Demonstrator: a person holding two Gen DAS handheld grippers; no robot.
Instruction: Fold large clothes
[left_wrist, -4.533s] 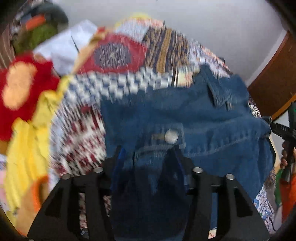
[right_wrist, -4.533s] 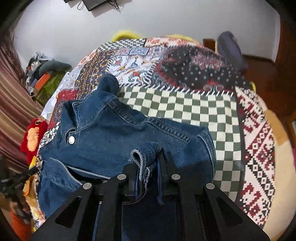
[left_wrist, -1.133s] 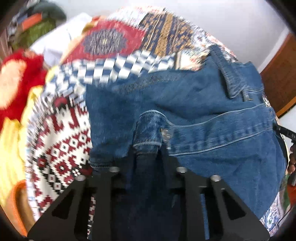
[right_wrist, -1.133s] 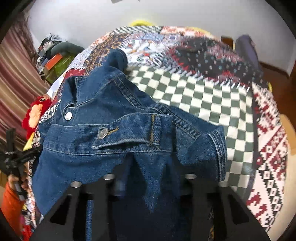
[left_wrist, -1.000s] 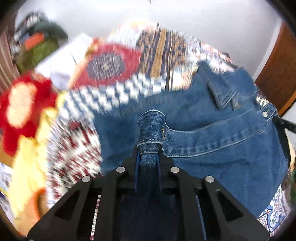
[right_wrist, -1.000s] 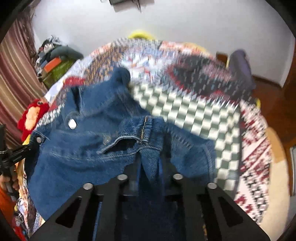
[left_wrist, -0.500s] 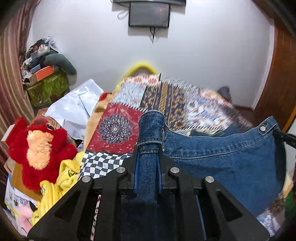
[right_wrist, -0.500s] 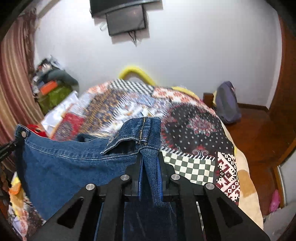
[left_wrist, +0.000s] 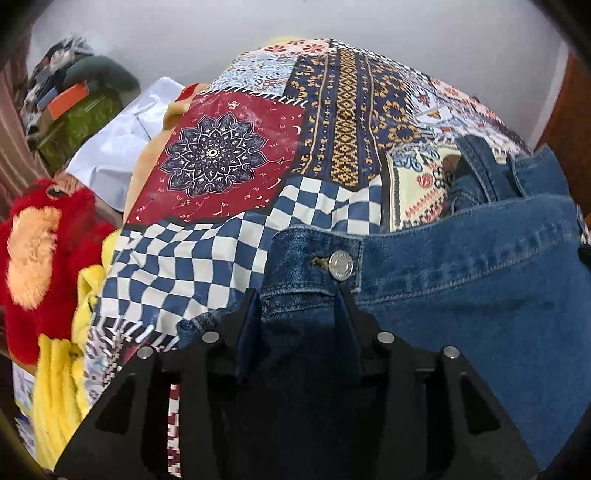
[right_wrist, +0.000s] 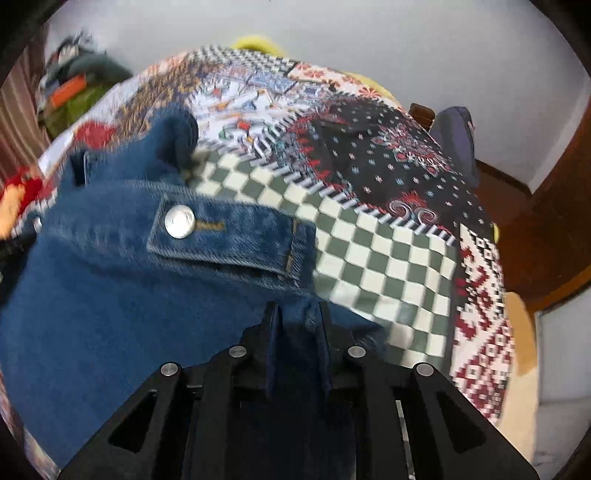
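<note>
**One denim jacket held over the patchwork quilt**

One denim jacket (left_wrist: 461, 280) lies across the quilt (left_wrist: 229, 162), its long axis running left to right in both views. The left gripper (left_wrist: 299, 306) stands spread around the hem band; the right gripper (right_wrist: 297, 314) pinches a fold. Two metal buttons (right_wrist: 180, 222) show (one per view).

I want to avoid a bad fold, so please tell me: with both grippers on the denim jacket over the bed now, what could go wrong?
1. The left gripper looks spread around the denim jacket, near the metal button; the hem may slip out.
2. The right gripper pinches only a narrow strip, so the hem could land crooked on the patchwork quilt.
3. The right wrist view is blurred, suggesting fast motion that may bunch the cloth.
</note>
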